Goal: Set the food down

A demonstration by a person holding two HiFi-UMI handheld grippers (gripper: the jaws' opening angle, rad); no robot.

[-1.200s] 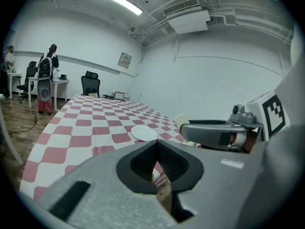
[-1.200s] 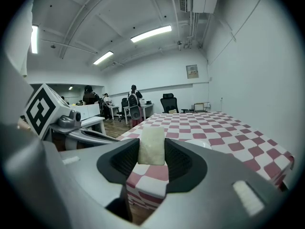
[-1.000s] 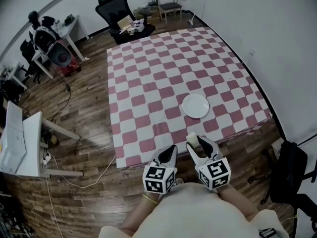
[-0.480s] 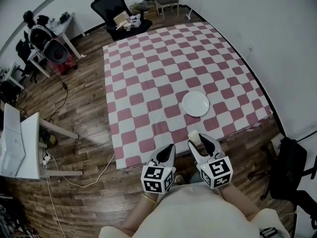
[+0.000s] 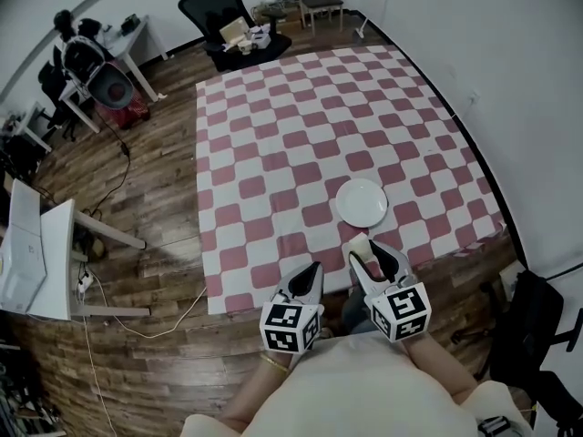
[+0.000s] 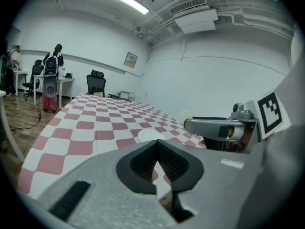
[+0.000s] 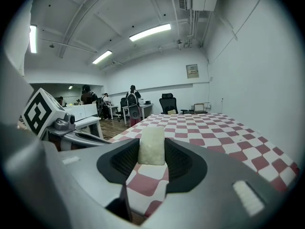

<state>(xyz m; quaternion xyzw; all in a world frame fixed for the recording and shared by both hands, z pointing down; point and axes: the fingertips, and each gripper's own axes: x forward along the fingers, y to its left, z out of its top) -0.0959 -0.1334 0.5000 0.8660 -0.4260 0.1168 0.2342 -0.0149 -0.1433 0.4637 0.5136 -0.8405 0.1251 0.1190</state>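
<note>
Office room, wood floor. Counter covered in a red-and-white checked cloth. White plate near the counter's front edge. Right gripper: clamped on a pale block of food, held above the front edge, just short of the plate. Left gripper: jaws closed together, holding nothing, alongside the right.

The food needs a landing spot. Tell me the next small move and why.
Probably carry the right tool forward until it is over the plate. It is shut on the food but short of the plate, which looks bare just ahead.
</note>
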